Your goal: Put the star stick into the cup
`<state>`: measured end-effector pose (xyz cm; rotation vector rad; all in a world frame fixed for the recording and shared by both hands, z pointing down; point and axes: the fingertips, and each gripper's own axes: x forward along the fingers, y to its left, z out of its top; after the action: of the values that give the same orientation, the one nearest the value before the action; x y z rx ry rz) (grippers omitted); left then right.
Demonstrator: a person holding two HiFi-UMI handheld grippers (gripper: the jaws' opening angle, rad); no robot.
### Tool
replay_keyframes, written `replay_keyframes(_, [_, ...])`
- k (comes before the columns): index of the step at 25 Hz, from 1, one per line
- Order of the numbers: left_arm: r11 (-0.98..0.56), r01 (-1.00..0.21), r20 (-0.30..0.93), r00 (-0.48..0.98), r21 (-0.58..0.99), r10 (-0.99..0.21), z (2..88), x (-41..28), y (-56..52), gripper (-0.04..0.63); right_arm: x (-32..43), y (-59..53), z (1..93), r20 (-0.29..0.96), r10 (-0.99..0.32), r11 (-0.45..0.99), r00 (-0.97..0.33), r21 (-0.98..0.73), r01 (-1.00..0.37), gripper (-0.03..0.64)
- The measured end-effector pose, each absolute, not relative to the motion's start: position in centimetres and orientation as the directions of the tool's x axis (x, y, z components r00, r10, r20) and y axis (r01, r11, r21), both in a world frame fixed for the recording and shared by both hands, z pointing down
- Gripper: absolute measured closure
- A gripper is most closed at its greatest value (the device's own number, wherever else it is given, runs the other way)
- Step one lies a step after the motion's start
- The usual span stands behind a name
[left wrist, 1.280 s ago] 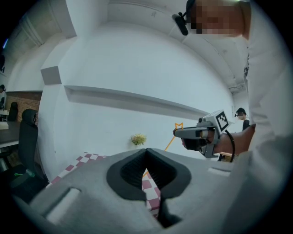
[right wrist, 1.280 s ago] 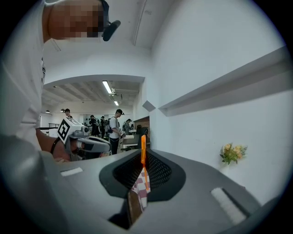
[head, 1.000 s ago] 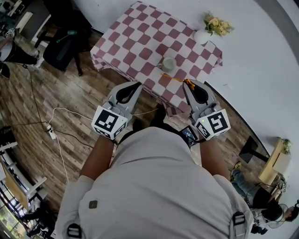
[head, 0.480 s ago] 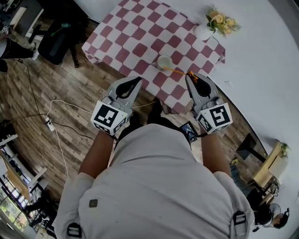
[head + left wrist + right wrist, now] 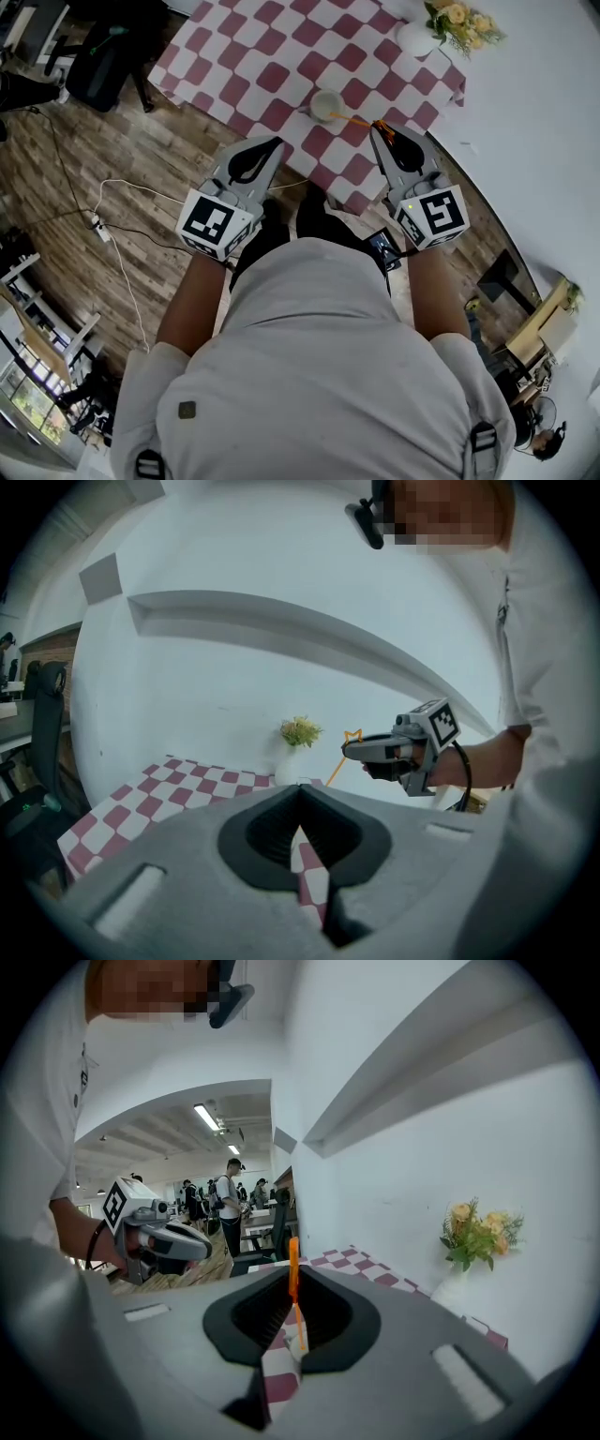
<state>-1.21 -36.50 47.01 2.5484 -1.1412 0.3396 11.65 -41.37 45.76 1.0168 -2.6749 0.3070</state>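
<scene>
A pale cup [image 5: 325, 103] stands on the red-and-white checked table [image 5: 246, 58] near its front edge. My right gripper [image 5: 379, 128] is shut on the orange star stick [image 5: 354, 119] near its star end, just right of the cup. The thin shaft slants down to the left, and its plain end lies at the cup's rim. In the right gripper view the stick [image 5: 293, 1267] stands pinched between the jaws. My left gripper [image 5: 273, 142] hangs shut and empty over the table's front edge, left of the cup. The left gripper view shows the star [image 5: 353, 734] above my right gripper [image 5: 349, 750].
A white vase of yellow flowers [image 5: 419, 36] stands at the table's far right corner by the white wall. Wooden floor with a white cable [image 5: 120, 251] lies to the left. Office chairs [image 5: 98, 70] stand beyond the table's left side. People stand far back [image 5: 230, 1194].
Both grippers have moved forward and down over the table's front edge. The stick travelled with the right gripper, and its free end has reached the cup's rim.
</scene>
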Motion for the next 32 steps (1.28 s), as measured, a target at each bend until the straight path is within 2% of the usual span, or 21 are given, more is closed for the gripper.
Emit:
replay_keyframes(27, [-0.584, -0.77, 0.411, 0.635, 0.259, -0.655, 50.7, 0.4, -36.8, 0.591, 9.8, -42.6, 57.1, 0.503, -0.476, 0.767, -0.722, -0.165, -0.62, 0.581])
replay_keyframes(32, [-0.571, -0.779, 0.413, 0.624, 0.258, -0.664, 50.5, 0.0, -36.2, 0.591, 9.6, -42.3, 57.7, 0.52, -0.472, 0.765, -0.712, -0.16, -0.624, 0.538])
